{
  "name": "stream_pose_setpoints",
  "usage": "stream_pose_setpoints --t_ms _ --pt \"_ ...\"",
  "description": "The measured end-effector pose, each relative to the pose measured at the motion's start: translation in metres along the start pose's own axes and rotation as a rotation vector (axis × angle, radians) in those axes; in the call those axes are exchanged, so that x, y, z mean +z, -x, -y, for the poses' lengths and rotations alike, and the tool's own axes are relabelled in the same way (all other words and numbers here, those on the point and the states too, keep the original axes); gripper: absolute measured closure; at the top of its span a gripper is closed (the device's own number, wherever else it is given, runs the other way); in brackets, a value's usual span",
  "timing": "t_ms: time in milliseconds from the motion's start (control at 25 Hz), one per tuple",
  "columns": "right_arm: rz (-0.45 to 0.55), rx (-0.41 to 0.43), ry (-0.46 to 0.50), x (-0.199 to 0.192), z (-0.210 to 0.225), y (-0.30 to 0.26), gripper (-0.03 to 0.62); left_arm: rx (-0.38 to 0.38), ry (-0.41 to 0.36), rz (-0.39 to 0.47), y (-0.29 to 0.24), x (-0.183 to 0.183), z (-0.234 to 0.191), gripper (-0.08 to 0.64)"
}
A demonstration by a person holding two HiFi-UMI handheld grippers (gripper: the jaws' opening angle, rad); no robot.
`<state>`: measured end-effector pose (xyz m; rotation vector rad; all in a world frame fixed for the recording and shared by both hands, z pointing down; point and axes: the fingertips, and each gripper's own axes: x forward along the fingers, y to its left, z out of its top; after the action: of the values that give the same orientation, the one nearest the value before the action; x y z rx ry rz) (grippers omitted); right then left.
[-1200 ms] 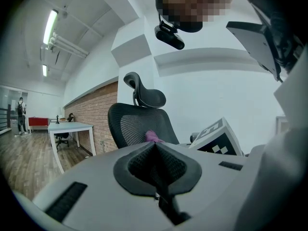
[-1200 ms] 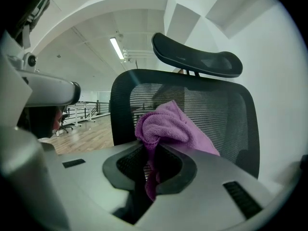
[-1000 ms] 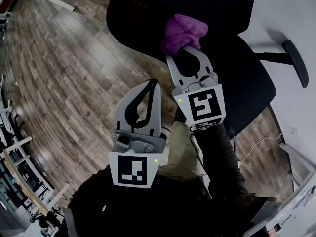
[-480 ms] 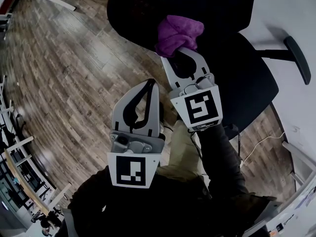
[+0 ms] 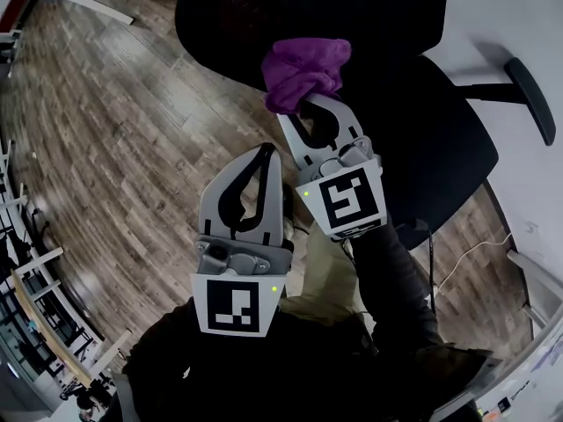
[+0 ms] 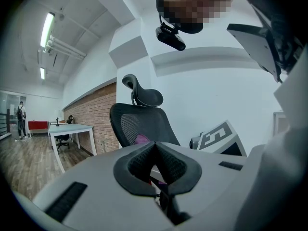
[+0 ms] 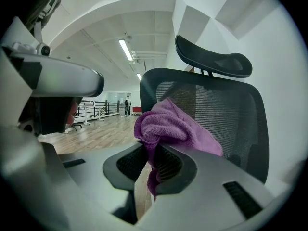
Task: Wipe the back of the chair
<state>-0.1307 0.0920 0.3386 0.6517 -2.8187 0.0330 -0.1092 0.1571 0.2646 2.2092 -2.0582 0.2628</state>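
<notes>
A black mesh office chair (image 5: pixel 229 25) with a headrest (image 7: pixel 214 61) stands before me; its backrest (image 7: pixel 216 109) fills the right gripper view and shows small in the left gripper view as the chair back (image 6: pixel 137 124). My right gripper (image 5: pixel 303 108) is shut on a bunched purple cloth (image 5: pixel 303 69), which rests against the mesh; the cloth (image 7: pixel 168 126) bulges out over the jaws. My left gripper (image 5: pixel 264 152) is shut on nothing and hangs below and left of the right one, away from the chair.
The black seat (image 5: pixel 440 139) and an armrest (image 5: pixel 532 99) lie to the right by a white wall. Wooden floor (image 5: pixel 114 130) spreads to the left. White desks (image 6: pixel 72 131) stand far off, and a cable (image 5: pixel 466 258) trails on the floor at right.
The right gripper has carried the purple cloth to the left across the chair back. The left gripper has stayed about where it was.
</notes>
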Motion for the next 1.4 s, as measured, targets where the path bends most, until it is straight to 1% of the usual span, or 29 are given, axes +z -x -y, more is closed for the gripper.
stream_pose_setpoints --t_ms 160,280,800,1400 --pt "-0.015 0.016 0.007 -0.005 0.001 0.002 0.548 -0.004 -0.001 -0.002 -0.001 0.001 0.003 0.551" --pt "-0.026 0.015 -0.018 -0.011 0.002 0.002 0.548 -0.005 -0.004 -0.001 -0.003 0.000 0.002 0.551" --pt "-0.048 0.012 -0.050 -0.027 0.021 0.007 0.548 -0.010 -0.004 -0.006 -0.015 -0.001 0.004 0.551" --pt "-0.039 0.074 -0.077 -0.025 0.032 -0.001 0.548 -0.025 -0.008 -0.022 -0.043 0.002 0.005 0.551"
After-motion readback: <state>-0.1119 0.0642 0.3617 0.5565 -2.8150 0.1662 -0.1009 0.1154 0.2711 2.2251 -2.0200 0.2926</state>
